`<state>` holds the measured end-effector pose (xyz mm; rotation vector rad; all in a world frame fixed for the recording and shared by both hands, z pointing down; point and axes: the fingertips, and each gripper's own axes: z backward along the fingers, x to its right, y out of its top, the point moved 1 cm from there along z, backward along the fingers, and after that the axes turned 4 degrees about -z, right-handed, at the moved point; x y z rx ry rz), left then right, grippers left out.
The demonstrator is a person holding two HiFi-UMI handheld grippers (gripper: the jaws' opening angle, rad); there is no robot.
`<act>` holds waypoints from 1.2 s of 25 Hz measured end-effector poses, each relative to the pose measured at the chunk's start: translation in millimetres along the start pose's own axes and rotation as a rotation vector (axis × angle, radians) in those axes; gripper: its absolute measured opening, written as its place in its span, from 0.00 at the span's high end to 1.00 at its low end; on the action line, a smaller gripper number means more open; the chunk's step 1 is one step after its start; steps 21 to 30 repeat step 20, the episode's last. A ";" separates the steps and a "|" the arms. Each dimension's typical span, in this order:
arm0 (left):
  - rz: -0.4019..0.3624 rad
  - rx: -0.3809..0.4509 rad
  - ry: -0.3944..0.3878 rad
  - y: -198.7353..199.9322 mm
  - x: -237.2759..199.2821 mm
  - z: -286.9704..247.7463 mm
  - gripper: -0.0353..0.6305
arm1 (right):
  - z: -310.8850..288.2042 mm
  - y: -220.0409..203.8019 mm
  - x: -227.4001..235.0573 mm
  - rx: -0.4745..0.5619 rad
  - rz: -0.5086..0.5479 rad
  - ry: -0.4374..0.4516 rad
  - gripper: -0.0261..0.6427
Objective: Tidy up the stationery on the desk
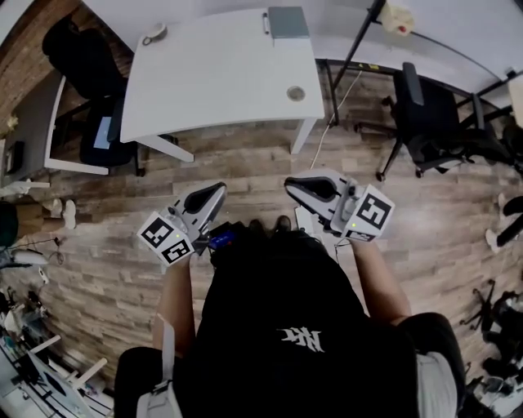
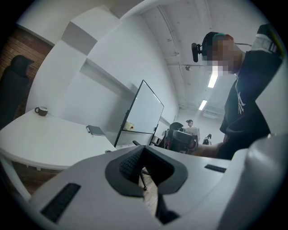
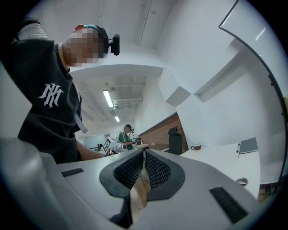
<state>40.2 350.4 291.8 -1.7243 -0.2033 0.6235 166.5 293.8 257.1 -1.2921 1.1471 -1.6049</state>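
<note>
White and mostly bare, the surface [image 1: 212, 82] stands ahead of you on the wood-plank floor [image 1: 245, 167]. On it, a grey notebook [image 1: 288, 22] lies at the far edge with a pen [image 1: 265, 22] just beside its left side. A roll of tape [image 1: 296, 93] sits apart from them, near the front right corner, and a cup [image 1: 154, 34] sits at the far left corner. Your left hand-held gripper [image 1: 217, 193] and right hand-held gripper [image 1: 294, 187] are both short of the surface, over the floor. Each has its jaws pressed together with nothing between them. One black office chair [image 1: 82, 57] stands left of the surface and another [image 1: 433, 114] to its right.
</note>
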 end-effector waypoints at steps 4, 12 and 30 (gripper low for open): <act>-0.012 0.006 0.014 2.0 -4.9 10.0 0.94 | -8.0 0.2 -4.2 -0.024 -0.002 0.018 0.89; 0.043 0.043 0.032 -4.2 -23.0 40.7 0.94 | -33.6 -3.8 -10.6 -0.087 0.008 0.013 0.89; 0.055 0.054 0.020 2.0 -38.6 63.8 0.94 | -65.5 0.6 -17.6 -0.093 0.024 0.027 0.89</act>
